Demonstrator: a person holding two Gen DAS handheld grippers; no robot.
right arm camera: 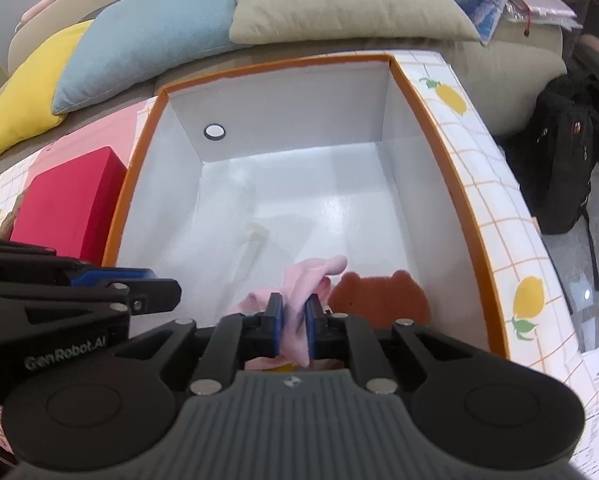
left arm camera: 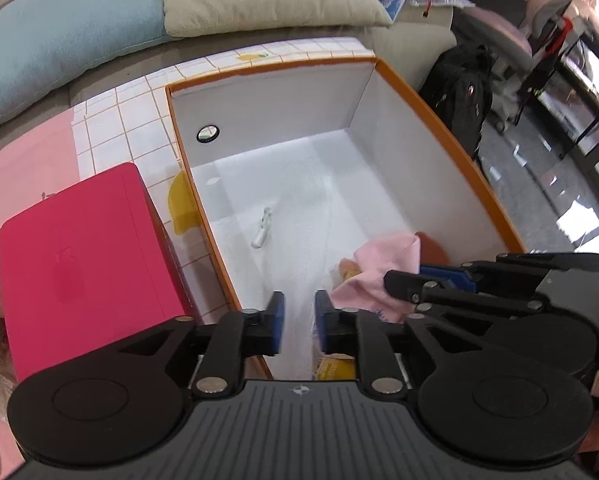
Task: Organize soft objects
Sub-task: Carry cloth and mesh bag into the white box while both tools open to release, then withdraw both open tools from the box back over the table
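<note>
Pink cloth (right arm camera: 299, 300) is sitting pinched between the right gripper (right arm camera: 293, 326) pads, inside the orange-rimmed box (right arm camera: 475, 216). Left gripper (left arm camera: 299, 316) is hovering beside it, slightly parted, holding nothing.

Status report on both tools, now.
Right tool shut on pink cloth, inside orange-rimmed box. Left tool open, empty. Brown bear-shaped sponge beside cloth.

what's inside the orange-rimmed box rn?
Inside the orange-rimmed box: a pink cloth gripped by the right gripper, a brown bear-shaped sponge and a small white tube. The cloth hides part of a tan soft item; the near end sits behind the grippers.
</note>
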